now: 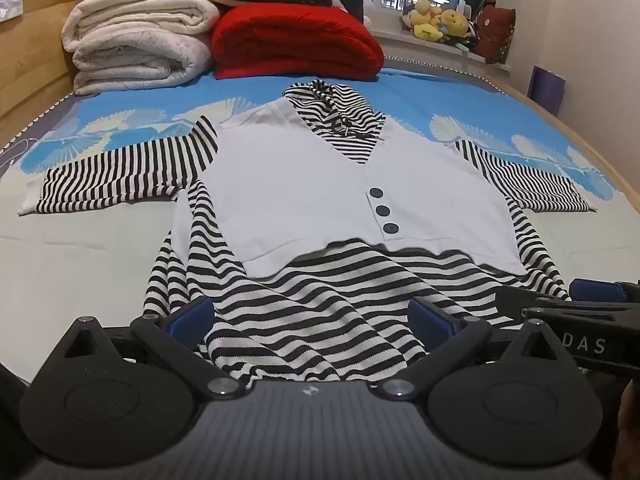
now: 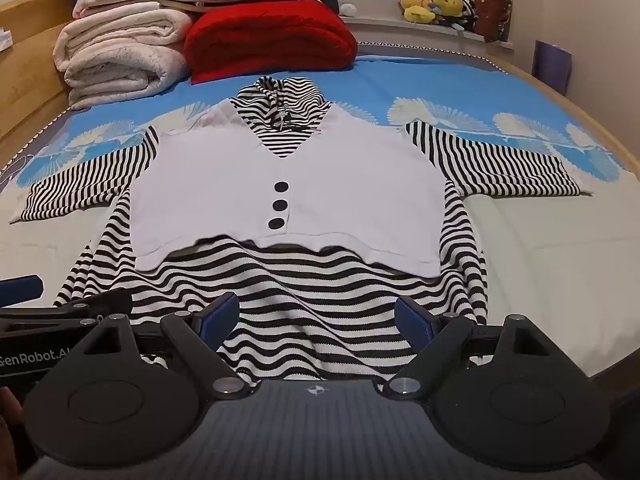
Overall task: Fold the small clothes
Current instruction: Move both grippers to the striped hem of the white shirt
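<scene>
A black-and-white striped hooded top with a white buttoned front panel [image 1: 304, 184] lies flat on the bed [image 1: 80, 264]. Left tongs [image 1: 312, 316] and right tongs [image 2: 316, 316] gape wide, empty, over its hem; pinch both hem corners evenly.

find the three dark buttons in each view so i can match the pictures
Left wrist: buttons sit right of centre, on the pale vest front.
Right wrist: buttons sit left of centre, on the same vest.
Shared landmark: the red blanket behind the striped hood.
</scene>
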`<state>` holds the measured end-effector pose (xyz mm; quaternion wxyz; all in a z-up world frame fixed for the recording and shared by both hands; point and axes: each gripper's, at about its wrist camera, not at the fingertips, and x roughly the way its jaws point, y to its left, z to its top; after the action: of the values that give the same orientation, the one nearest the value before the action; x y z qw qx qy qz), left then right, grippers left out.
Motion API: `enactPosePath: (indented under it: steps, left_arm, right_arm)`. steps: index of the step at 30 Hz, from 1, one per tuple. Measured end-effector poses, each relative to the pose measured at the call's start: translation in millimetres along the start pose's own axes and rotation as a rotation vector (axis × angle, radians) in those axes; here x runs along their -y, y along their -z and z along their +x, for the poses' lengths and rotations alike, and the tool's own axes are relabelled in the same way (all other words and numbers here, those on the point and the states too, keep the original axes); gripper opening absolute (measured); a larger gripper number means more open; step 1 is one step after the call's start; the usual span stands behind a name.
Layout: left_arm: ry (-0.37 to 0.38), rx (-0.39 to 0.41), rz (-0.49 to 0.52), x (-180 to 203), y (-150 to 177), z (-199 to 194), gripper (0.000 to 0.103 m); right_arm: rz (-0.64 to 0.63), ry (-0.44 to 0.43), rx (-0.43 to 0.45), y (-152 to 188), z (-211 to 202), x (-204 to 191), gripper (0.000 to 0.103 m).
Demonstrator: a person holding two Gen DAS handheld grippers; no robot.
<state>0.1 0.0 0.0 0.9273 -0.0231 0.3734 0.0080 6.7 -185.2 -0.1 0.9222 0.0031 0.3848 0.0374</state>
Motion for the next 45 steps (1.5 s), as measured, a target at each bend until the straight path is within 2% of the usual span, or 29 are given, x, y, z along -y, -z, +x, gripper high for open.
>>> enactPosePath:
  steps: [37, 42, 45]
  left_arm:
    - [0.019, -0.001, -0.028, -3, 0, 0, 0.103]
    - [-0.044, -0.01, 0.029, -3, 3, 4, 0.103]
    - [-0.052, -0.039, 0.026, -5, 3, 7, 0.103]
  right_arm:
    - [-0.005, -0.002, -0.007, 3, 3, -3, 0.085]
    - [-0.004, -0.002, -0.011, 2, 4, -1, 0.085]
    - [-0.005, 0.003, -0.013, 1, 4, -1, 0.085]
